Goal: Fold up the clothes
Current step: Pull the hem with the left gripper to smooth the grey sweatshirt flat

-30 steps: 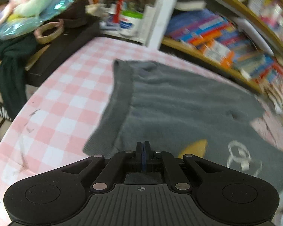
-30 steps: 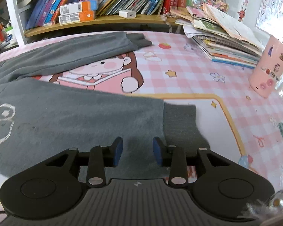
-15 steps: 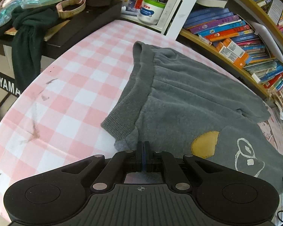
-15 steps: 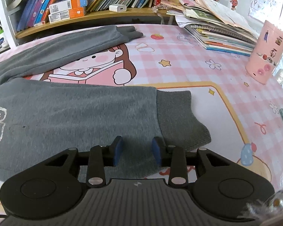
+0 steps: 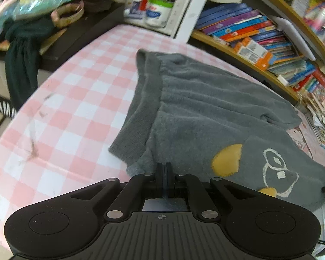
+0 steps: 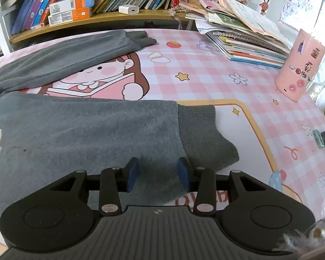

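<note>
Grey trousers (image 5: 205,112) lie spread on the pink checked tablecloth (image 5: 75,99), ribbed waistband (image 5: 145,99) to the left, with a yellow patch and a white print near me. My left gripper (image 5: 165,166) is shut at the near waist corner, where the cloth bunches up against its tips. In the right wrist view the near leg (image 6: 86,130) ends in a ribbed cuff (image 6: 201,134). My right gripper (image 6: 158,171) hovers just left of that cuff. Its jaws are opening, with cloth below the gap and the blue pads clear of it. The far leg (image 6: 65,56) lies towards the shelf.
A bookshelf (image 6: 97,0) runs along the table's far side. A pile of books (image 6: 249,43) and a pink cup (image 6: 299,69) stand at the right. A black keyboard (image 5: 75,36) with dark clothing borders the left edge, and a pen tub (image 5: 158,10) sits behind.
The right gripper's jaws have spread wider over the near leg. The left gripper stays shut at the waist corner, and the waistband has bunched up nearer to it.
</note>
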The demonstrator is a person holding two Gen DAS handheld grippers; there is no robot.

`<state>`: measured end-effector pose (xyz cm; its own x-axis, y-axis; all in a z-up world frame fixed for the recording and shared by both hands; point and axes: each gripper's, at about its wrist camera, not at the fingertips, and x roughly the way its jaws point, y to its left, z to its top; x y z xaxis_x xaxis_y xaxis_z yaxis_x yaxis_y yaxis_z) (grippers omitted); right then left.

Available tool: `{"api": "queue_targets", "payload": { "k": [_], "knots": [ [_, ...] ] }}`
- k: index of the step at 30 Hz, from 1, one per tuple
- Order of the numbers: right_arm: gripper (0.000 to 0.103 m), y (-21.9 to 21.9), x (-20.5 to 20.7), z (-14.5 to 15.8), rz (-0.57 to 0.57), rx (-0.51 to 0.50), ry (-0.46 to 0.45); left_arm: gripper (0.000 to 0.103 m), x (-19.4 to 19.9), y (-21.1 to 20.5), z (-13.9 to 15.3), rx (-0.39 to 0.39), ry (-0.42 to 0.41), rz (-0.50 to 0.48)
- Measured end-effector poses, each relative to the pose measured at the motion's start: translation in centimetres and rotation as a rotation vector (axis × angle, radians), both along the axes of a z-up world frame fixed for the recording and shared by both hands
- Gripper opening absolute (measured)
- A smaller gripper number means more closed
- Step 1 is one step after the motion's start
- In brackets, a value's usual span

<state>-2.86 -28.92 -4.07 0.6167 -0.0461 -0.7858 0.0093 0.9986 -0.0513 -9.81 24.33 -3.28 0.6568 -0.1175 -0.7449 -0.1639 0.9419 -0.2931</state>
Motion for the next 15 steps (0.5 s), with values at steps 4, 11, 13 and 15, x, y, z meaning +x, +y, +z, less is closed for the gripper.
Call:
{"api": "queue_targets", "payload": {
  "k": [4, 11, 13, 15],
  "knots": [
    [0.041, 1.1, -1.7, 0.9, 0.022, 0.034, -0.023, 0.007, -0.1, -1.2, 0.9, 0.021, -0.037, -0.04],
    [0.043, 3.6, -4.3, 1.9, 0.064, 0.079, -0.038, 0.017, -0.1, -3.1, 1.8, 0.051, -0.066, -0.118],
    [0.044, 4.2, -4.9, 2.1, 0.076, 0.089, -0.042, 0.022, -0.3, -3.5, 2.0, 0.052, -0.076, -0.138],
    [0.045, 4.7, -5.5, 2.4, 0.087, 0.093, -0.045, 0.023, -0.4, -3.9, 2.1, 0.052, -0.083, -0.154]
  ]
}}
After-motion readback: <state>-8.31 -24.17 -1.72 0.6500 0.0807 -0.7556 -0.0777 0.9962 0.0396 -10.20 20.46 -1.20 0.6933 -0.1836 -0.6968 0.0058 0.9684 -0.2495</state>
